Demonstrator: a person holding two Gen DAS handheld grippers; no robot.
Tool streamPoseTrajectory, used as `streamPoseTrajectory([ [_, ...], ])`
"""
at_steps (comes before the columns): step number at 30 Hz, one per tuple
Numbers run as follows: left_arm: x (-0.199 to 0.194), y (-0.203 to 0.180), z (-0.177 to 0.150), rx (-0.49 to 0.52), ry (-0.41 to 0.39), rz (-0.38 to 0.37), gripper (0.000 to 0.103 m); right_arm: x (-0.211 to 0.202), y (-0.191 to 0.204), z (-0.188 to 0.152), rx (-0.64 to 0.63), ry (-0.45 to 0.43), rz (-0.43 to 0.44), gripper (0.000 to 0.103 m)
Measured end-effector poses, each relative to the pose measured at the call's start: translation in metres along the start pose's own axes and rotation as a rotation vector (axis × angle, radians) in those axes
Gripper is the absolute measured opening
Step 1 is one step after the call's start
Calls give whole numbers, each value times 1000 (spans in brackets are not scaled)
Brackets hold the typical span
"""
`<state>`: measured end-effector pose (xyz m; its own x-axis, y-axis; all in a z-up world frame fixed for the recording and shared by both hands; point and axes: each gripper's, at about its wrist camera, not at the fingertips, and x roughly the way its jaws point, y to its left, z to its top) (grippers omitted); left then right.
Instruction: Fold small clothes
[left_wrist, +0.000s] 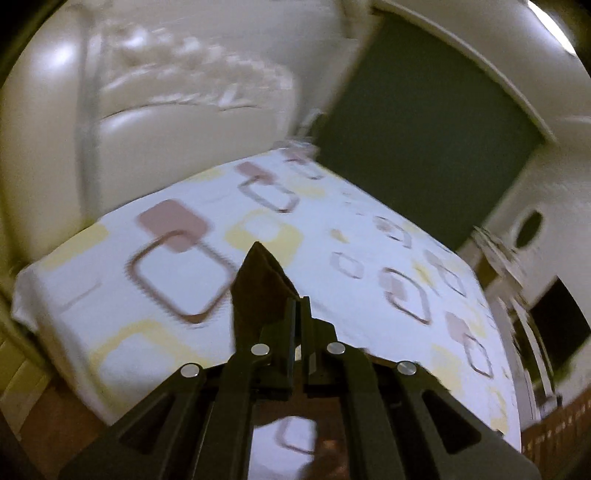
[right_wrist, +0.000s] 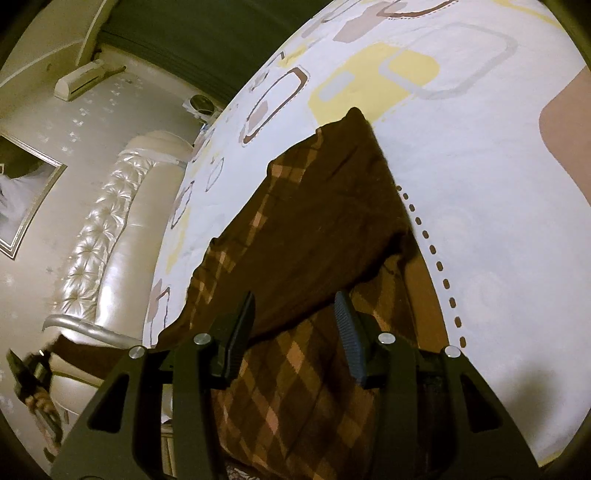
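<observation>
Brown garment (right_wrist: 332, 221) lies on the bed, near its edge, over the white sheet with square prints (right_wrist: 480, 166); part of it is plaid in brown and tan, and a plain dark layer is drawn over the plaid toward a far point. Soft knit look, likely limp and prone to sagging. Your left gripper (left_wrist: 298, 306) is clamped tight on a dark peak of that cloth (left_wrist: 258, 280), lifted clear of the sheet; the picture is smeared, so judge the hold by the cloth standing above the fingers. Your right gripper (right_wrist: 295, 325) stands partly open just over the plaid section, pads (right_wrist: 347, 314) either side of the layer's edge, pinching nothing. For a clean fold, carry the lifted corner across in one smooth arc, keep the cloth taut, and use the right gripper to pin the lower layer so it does not drag. Padded cream headboard (right_wrist: 110, 206) stands beyond the bed.
</observation>
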<state>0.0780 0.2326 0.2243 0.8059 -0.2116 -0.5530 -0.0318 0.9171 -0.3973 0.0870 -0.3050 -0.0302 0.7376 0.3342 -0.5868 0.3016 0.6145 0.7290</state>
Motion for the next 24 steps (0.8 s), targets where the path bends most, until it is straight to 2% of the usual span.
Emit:
streamPoseTrajectory([
  [6,40,-120,-21,202,53,-111,2,-11,-6,0,22,-11,21,45],
  [11,94,-205,-74,295,177,-209,2,-20,-15,2,44,-24,34,45],
  [16,139,-263,-142,376,310,-279,2,-26,-29,4,64,-37,29,45],
  [20,166,-302,-202,482,369,-284,2,-27,-42,6,86,-43,26,45],
  [24,192,-321,-253,530,438,-277,2,-25,-53,8,111,-42,25,45],
])
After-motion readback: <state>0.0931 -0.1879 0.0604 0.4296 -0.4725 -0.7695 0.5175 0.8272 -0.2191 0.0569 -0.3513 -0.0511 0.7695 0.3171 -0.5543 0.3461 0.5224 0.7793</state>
